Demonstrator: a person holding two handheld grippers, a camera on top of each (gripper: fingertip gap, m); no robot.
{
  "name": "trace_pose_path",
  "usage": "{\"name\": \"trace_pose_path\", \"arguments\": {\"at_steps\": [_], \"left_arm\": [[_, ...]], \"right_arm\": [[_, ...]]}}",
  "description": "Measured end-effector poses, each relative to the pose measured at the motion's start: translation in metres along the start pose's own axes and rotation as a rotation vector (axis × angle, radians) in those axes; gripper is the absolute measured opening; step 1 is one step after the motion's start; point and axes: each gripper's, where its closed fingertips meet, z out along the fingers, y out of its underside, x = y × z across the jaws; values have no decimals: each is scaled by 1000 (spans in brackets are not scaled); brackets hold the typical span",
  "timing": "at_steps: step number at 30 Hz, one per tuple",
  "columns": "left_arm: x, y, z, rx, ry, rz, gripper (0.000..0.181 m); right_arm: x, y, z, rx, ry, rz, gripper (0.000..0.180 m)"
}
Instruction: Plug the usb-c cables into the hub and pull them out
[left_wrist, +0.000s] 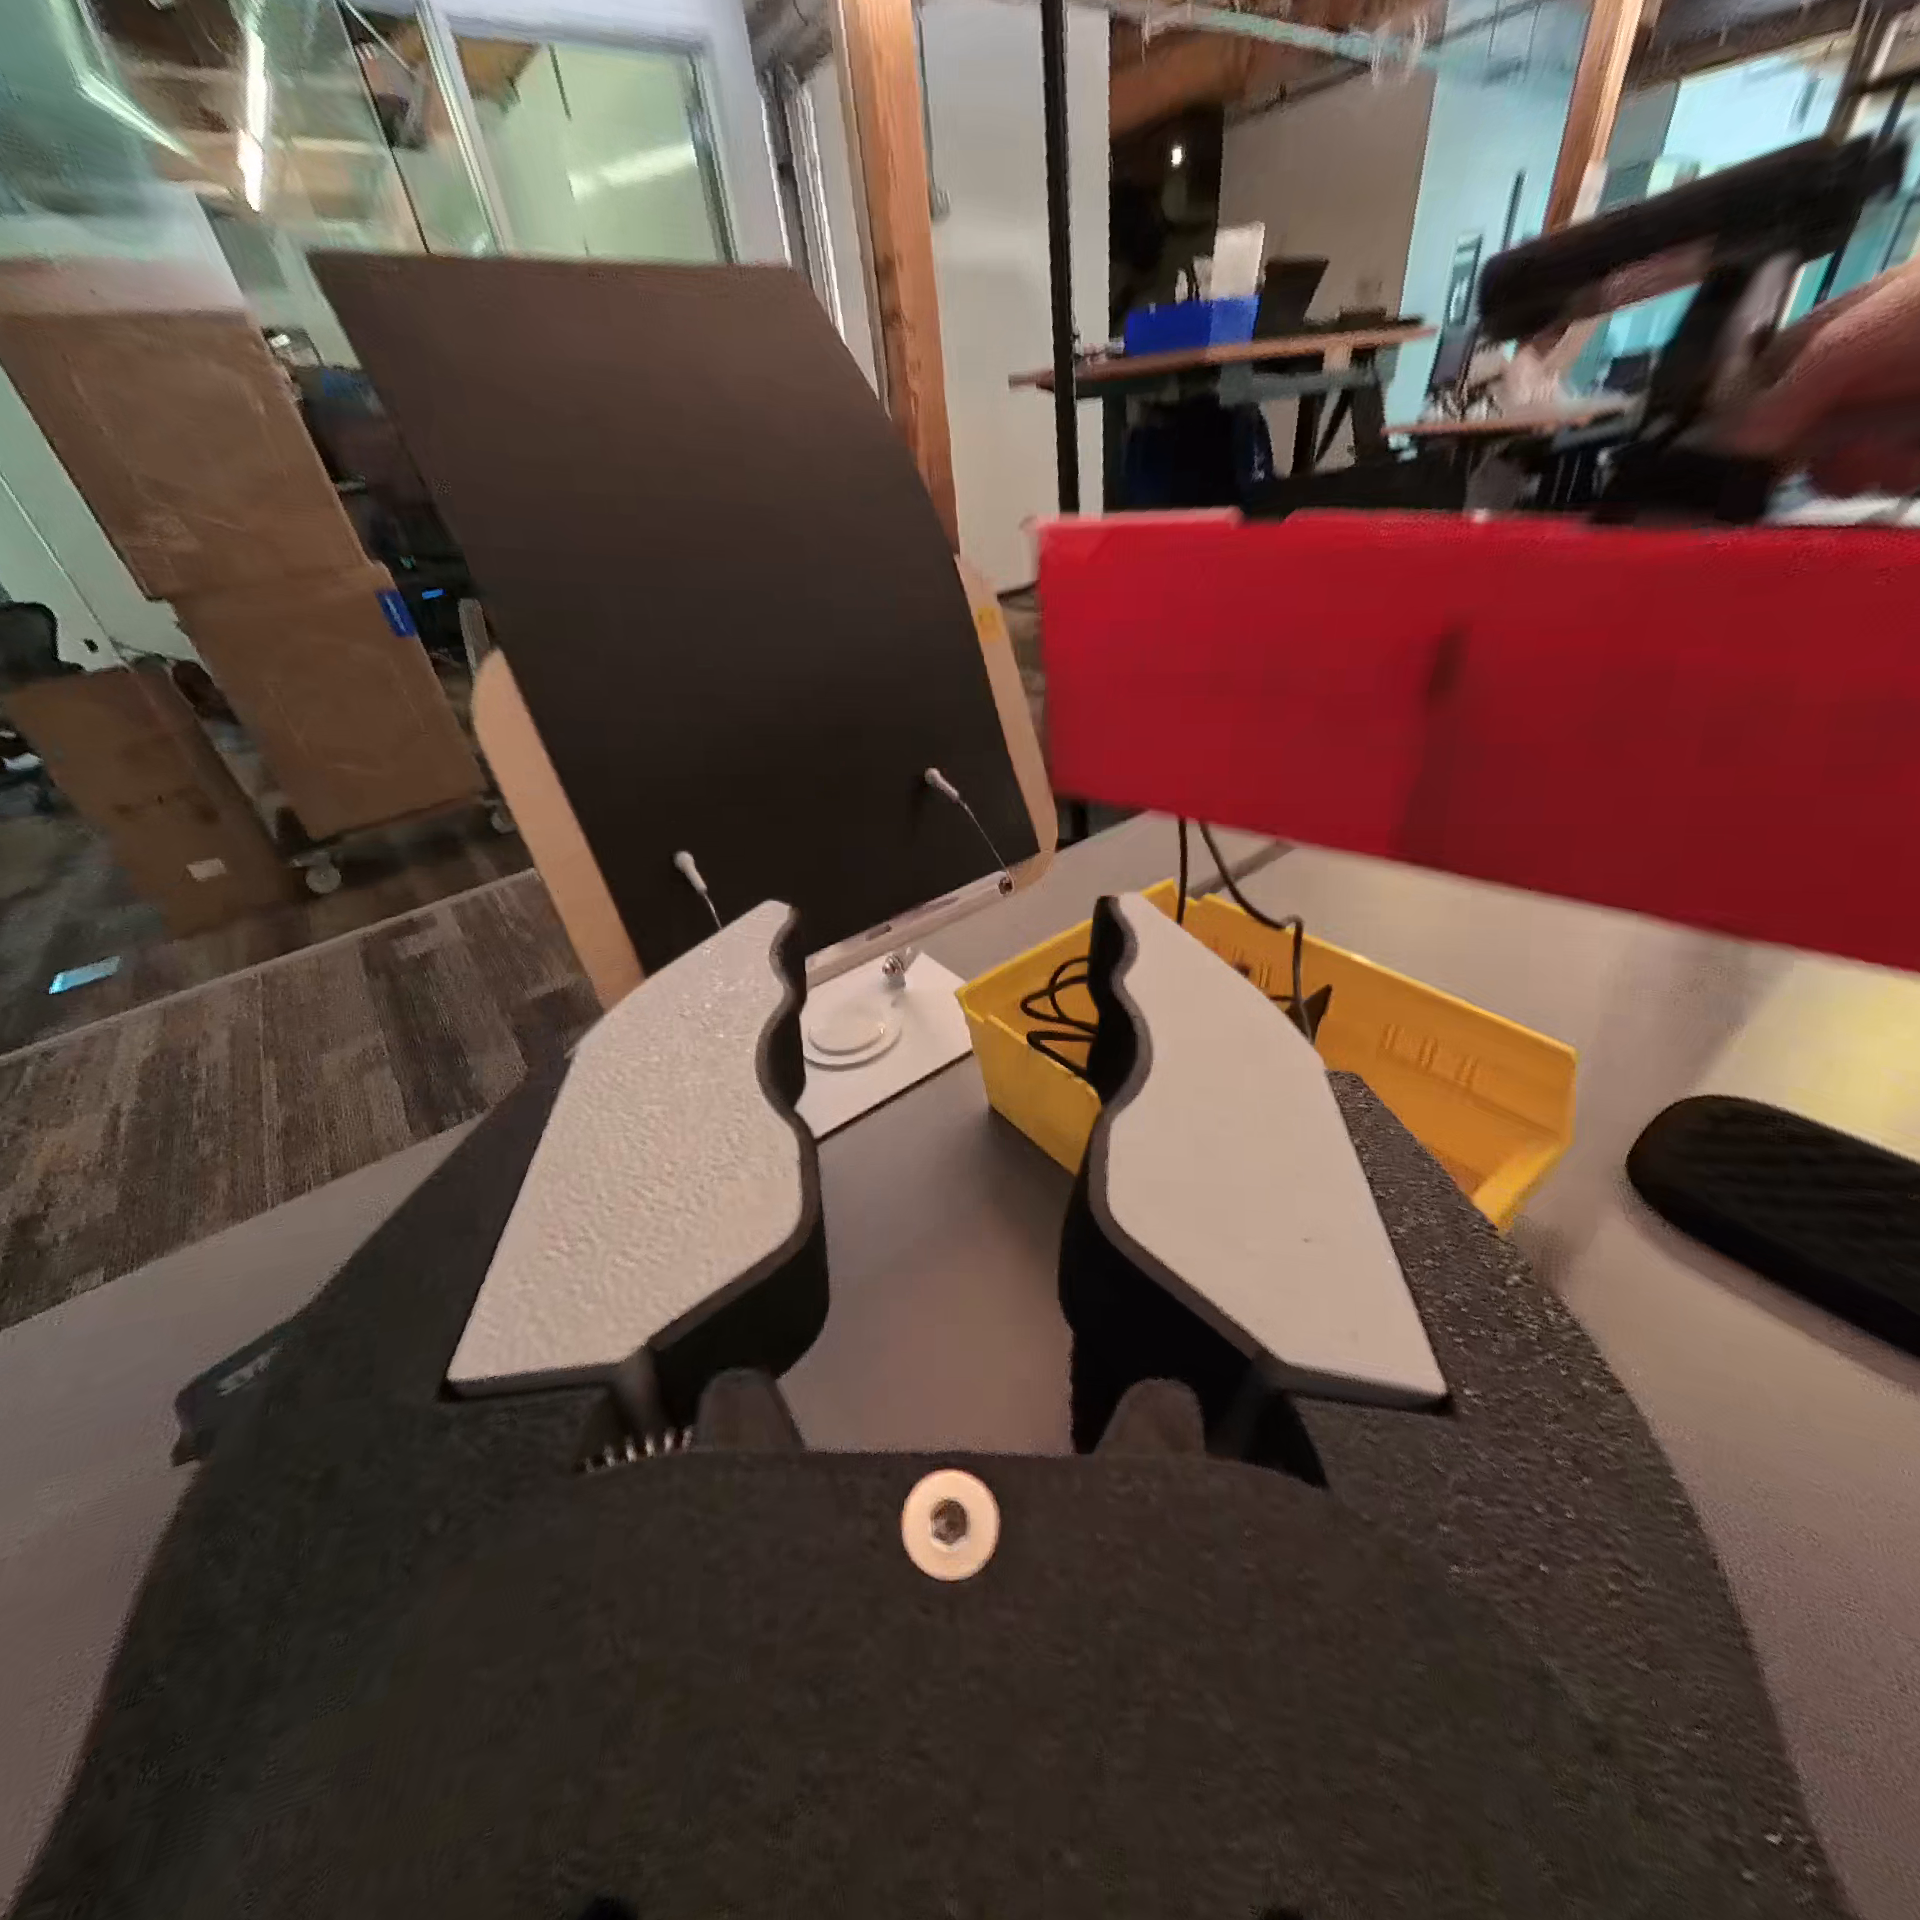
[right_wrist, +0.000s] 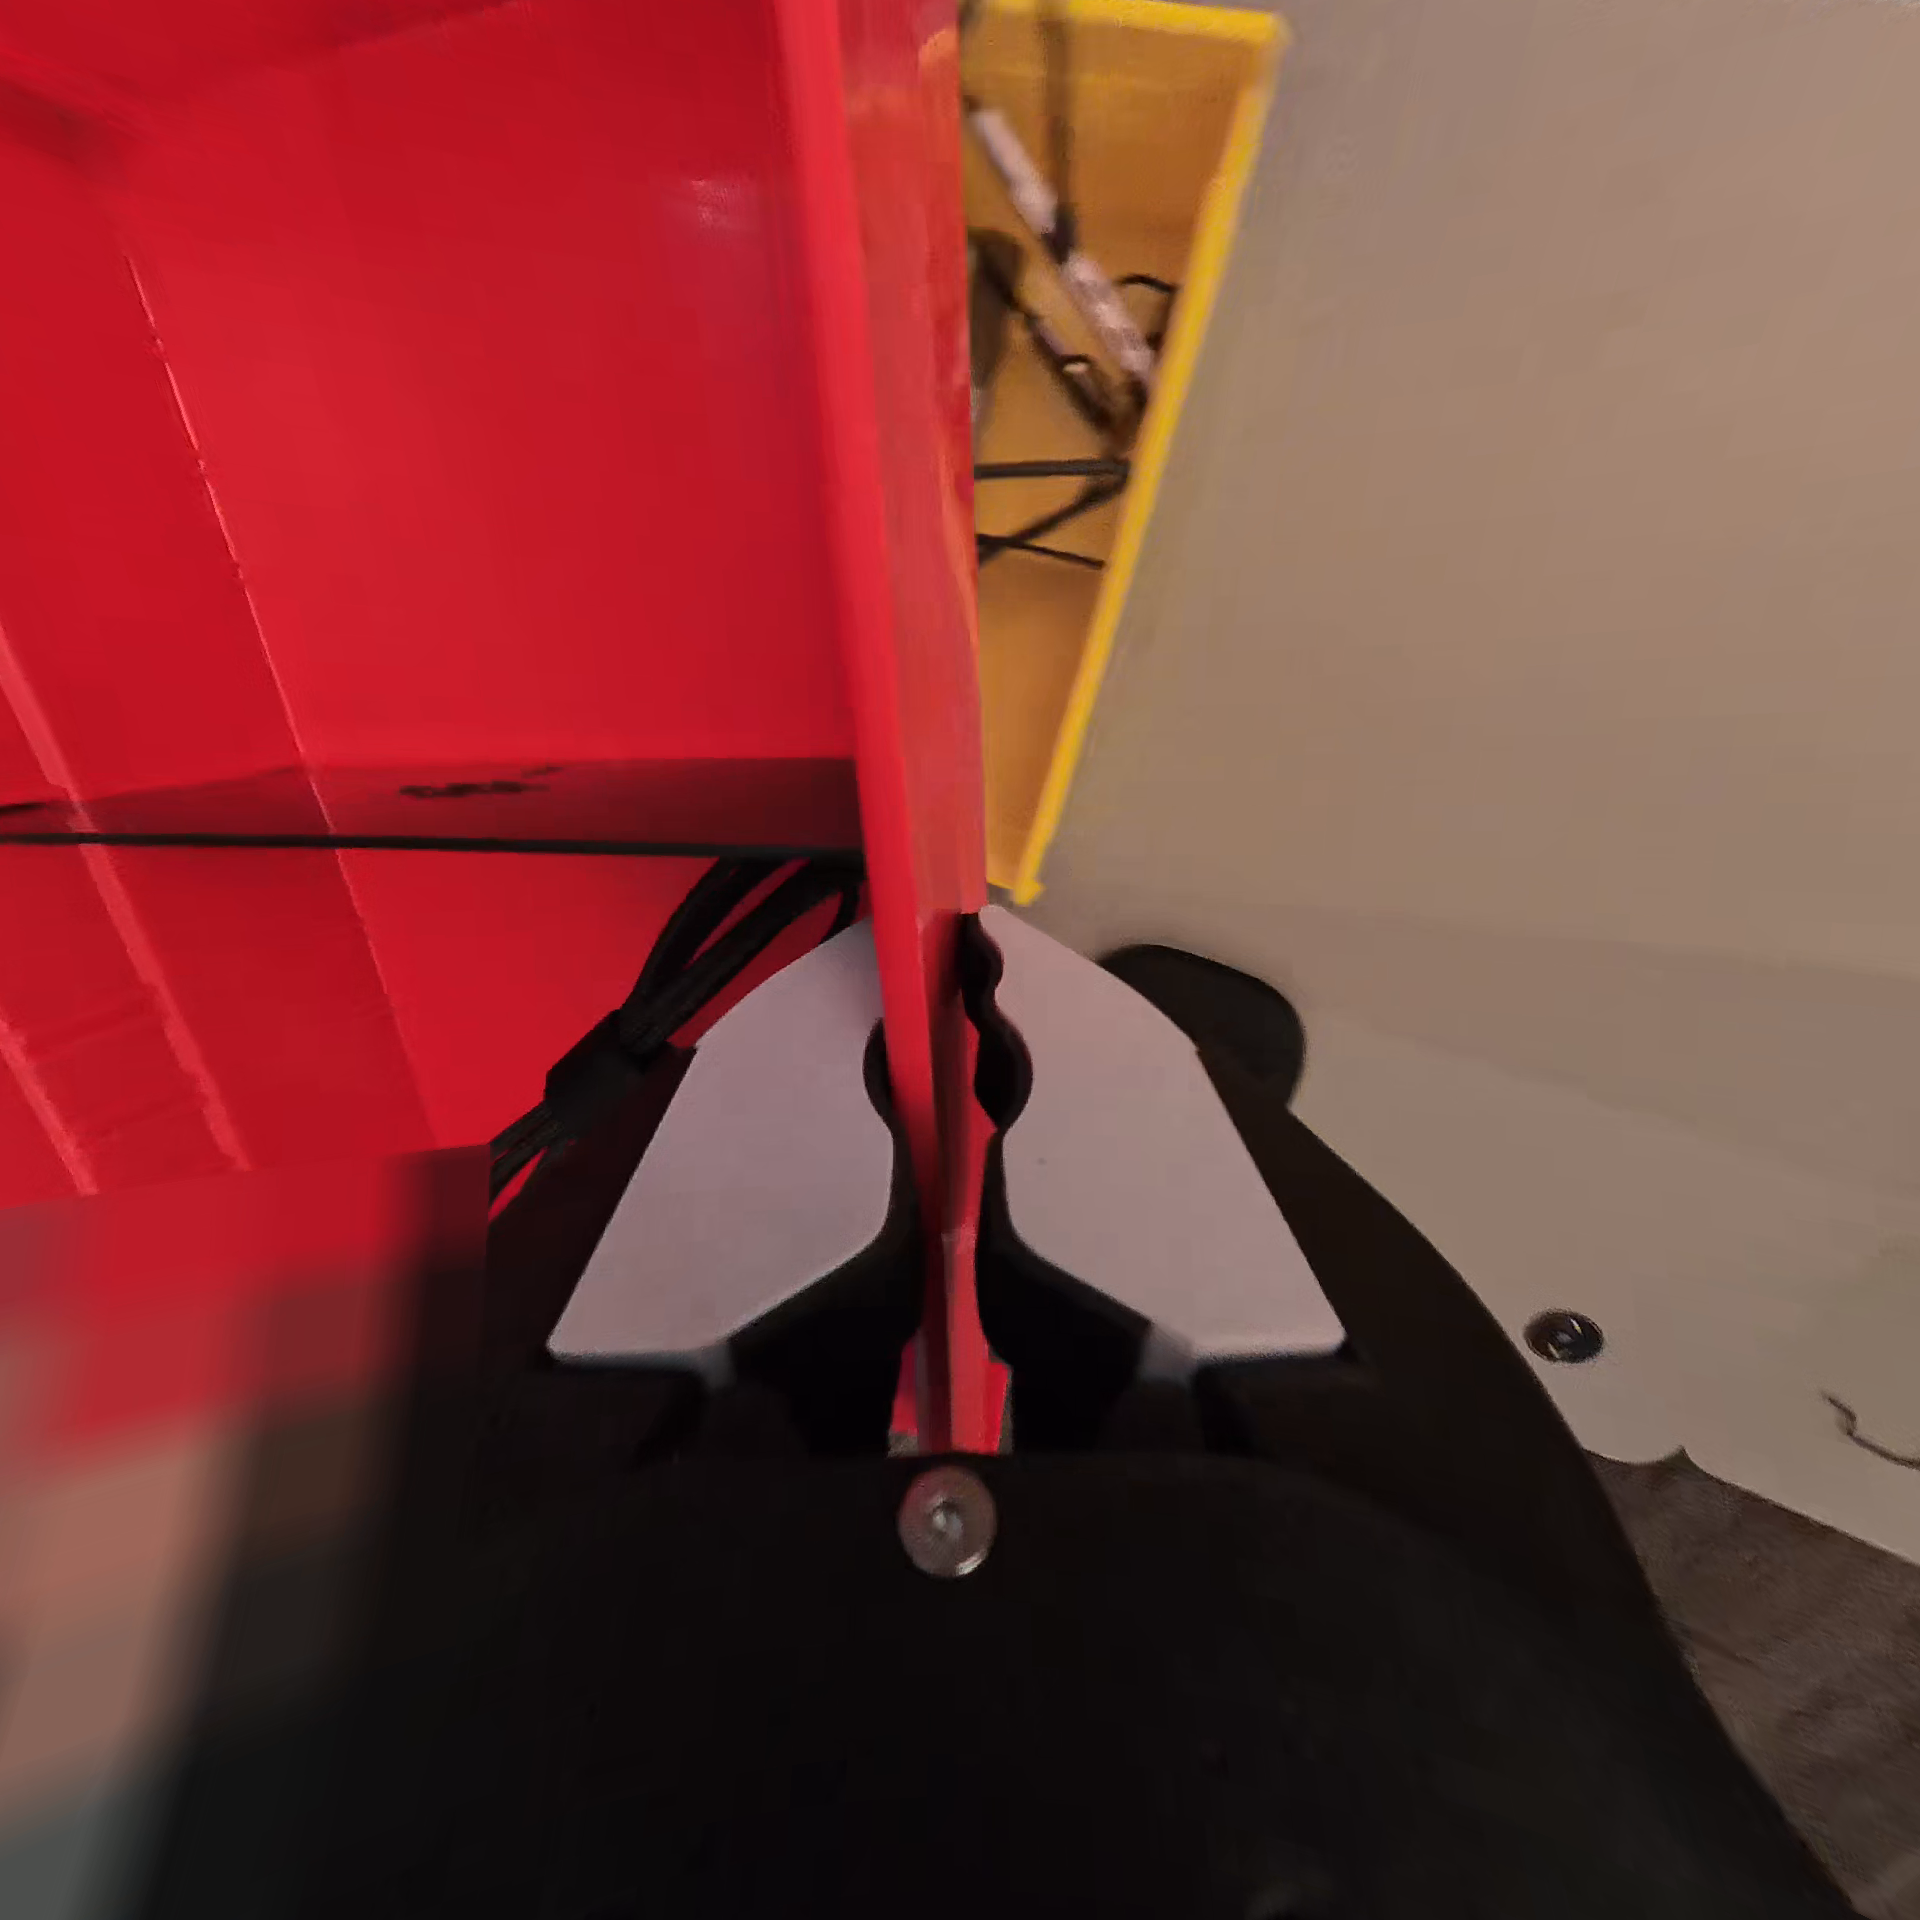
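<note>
Grey counter (left_wrist: 1039, 1226) in an open office. Right hand-held gripper (right_wrist: 951, 1039) clenched on red bin (right_wrist: 468, 416) wall, lifted at upper right. Left hand-held gripper (left_wrist: 945, 997) released, nearer yellow bin (left_wrist: 1434, 1049) with black cables (left_wrist: 1060, 1003) just ahead. Hub unclear.

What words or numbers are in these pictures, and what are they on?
None can be read.
A blue sticker on the cardboard box: too small.
A white label on the low box: blurred.
A raised mark on the left gripper: too faint.
Some dark marks in the red bin: blurred.
</note>
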Motion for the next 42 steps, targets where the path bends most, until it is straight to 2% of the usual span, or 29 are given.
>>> {"name": "trace_pose_path", "arguments": {"at_steps": [3, 7, 10, 13, 17, 22, 27, 30, 33, 39, 42], "left_arm": [[4, 21, 32, -73, 21, -15, 51], [22, 71, 82, -230, 151, -139, 55], [51, 111, 116, -349, 323, -320, 59], [78, 135, 136, -403, 483, -453, 56], [74, 160, 149, -449, 421, -410, 55], [70, 179, 153, -508, 354, -369, 63], [74, 208, 155, -614, 307, -323, 70], [80, 230, 156, -705, 291, -325, 71], [88, 245, 162, -762, 296, -374, 71], [126, 248, 168, -996, 418, -533, 63], [128, 254, 169, -1111, 367, -422, 57]], "right_arm": [[59, 23, -15, 50, 31, 79, 7], [132, 51, -6, 78, 74, 185, 8], [178, 67, 15, 88, 93, 231, 8], [216, 74, 44, 110, 126, 263, 8], [253, 77, 85, 100, 176, 281, 9], [274, 71, 129, 69, 143, 296, 9], [282, 65, 154, 65, 91, 309, 10], [283, 63, 154, 82, 54, 316, 11], [288, 57, 150, 93, 88, 333, 12], [282, 43, 157, 107, 54, 340, 12], [278, 37, 159, 113, 61, 340, 13]]}}
